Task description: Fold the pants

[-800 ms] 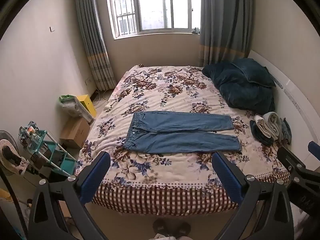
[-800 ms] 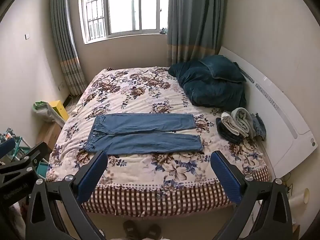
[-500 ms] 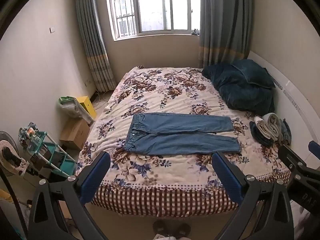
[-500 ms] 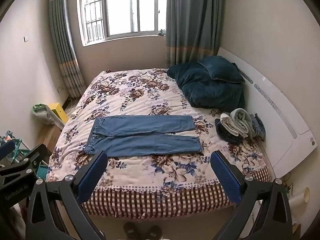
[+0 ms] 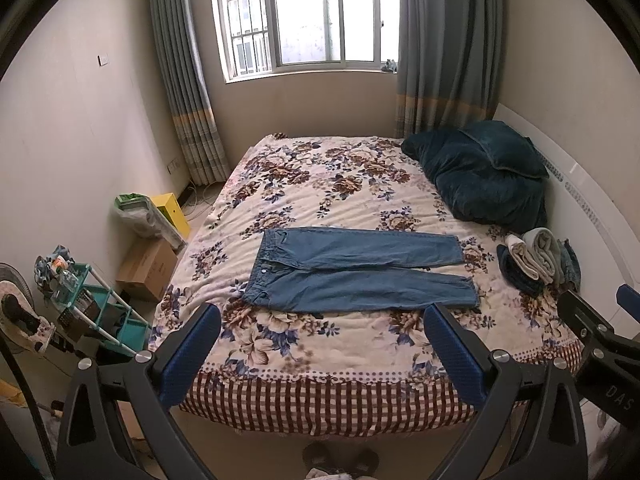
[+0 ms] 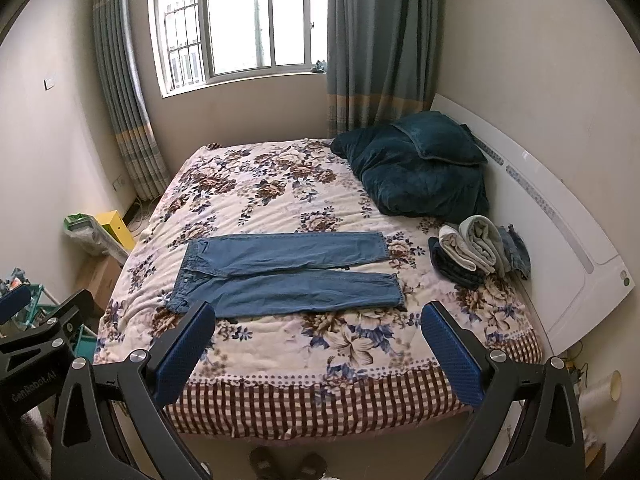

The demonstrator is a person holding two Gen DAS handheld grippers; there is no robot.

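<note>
Blue jeans [image 5: 356, 270] lie flat on the flowered bedspread [image 5: 332, 184], waist to the left, legs running right. They also show in the right wrist view [image 6: 288, 272]. My left gripper [image 5: 320, 350] is open and empty, held back from the bed's near edge, well short of the jeans. My right gripper [image 6: 316, 348] is open and empty too, at a like distance. Each gripper shows at the edge of the other's view.
A pile of folded clothes [image 6: 476, 252] lies on the bed's right side, with dark teal pillows [image 6: 416, 168] behind it. A white headboard [image 6: 560, 216] runs along the right. Boxes [image 5: 146, 268], a bag and a teal rack [image 5: 100, 316] stand left of the bed.
Both grippers have moved slightly, so the bed and jeans sit a little lower in both views. The jeans have not moved. Both grippers stay open.
</note>
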